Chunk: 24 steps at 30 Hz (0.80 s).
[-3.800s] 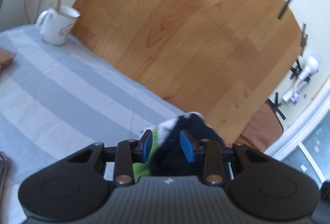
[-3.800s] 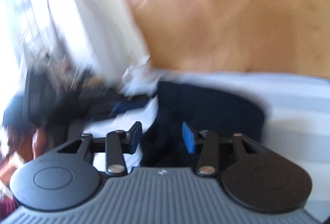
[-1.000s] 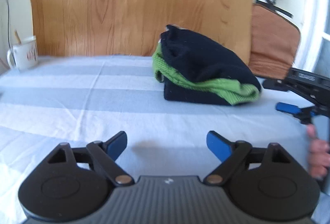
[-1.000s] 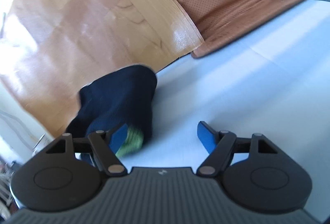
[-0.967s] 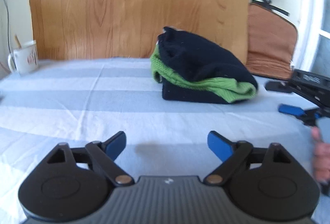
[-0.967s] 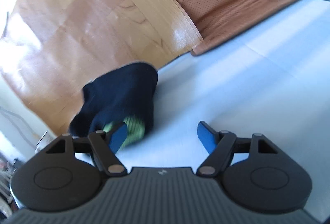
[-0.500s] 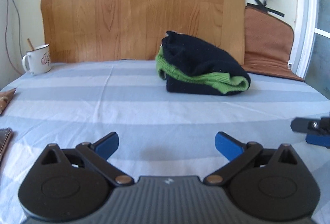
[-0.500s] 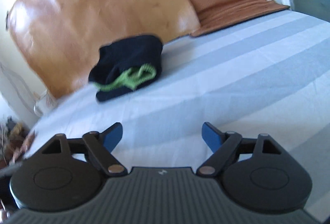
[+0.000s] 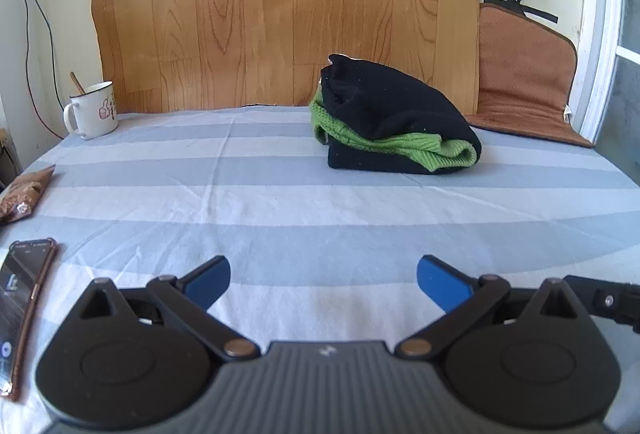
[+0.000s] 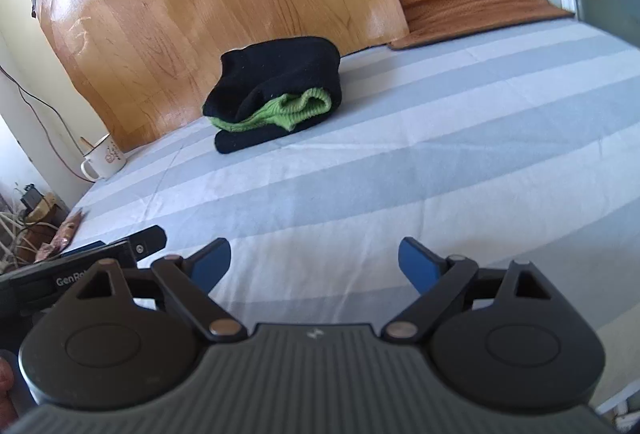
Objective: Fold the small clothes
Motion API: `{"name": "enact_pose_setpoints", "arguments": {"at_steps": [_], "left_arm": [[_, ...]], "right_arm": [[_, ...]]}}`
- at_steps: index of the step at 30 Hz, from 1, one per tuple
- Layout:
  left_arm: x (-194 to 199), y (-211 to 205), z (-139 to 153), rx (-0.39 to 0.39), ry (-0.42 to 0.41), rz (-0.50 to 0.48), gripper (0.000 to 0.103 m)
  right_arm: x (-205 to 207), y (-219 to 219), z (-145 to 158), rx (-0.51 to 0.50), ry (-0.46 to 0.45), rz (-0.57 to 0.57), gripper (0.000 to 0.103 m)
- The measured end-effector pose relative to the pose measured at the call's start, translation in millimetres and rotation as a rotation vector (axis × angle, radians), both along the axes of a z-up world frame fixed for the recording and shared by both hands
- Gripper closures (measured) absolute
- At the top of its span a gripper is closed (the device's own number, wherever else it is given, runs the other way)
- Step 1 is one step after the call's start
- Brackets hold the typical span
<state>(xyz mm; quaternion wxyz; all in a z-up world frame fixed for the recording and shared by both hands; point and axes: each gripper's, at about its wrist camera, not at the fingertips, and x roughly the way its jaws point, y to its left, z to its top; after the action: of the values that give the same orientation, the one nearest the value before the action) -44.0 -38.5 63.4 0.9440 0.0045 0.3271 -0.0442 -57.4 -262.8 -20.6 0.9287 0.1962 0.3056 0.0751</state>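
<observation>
**Jaws wide, garment folded on sheet**

Jaws of the left gripper (image 9: 323, 276) stand fully spread and empty. Those of the right gripper (image 10: 315, 260) have just been opening further, nothing between them. Both hang over a striped blue-and-white sheet (image 9: 280, 202), well short of the garment (image 9: 394, 126), a black knit bundle with ribbed green edging, lying before a wood-grain panel (image 9: 280, 6). Only the left view shows a phone (image 9: 22, 298); both show an enamel mug (image 9: 94, 110).

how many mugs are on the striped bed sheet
1: a white enamel mug with a stick standing in it, at the far left corner of the blue-and-white striped sheet, against the wooden board. Others could lie outside both views.
</observation>
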Motion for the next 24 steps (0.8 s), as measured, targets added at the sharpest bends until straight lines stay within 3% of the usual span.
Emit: {"name": "enact_pose_setpoints", "arguments": {"at_steps": [4,18,24], "left_arm": [[-2,-2,1,0.021,0.008,-0.002,0.0],[9,5,-4,-0.012,0.06,0.038,0.0],[11,3,-9,-0.034,0.093,0.004,0.0]], "right_arm": [[2,4,-8,-0.002,0.023,0.004,0.01],[4,6,-4,-0.001,0.021,-0.032,0.01],[4,7,-2,-0.013,0.01,-0.039,0.01]]}}
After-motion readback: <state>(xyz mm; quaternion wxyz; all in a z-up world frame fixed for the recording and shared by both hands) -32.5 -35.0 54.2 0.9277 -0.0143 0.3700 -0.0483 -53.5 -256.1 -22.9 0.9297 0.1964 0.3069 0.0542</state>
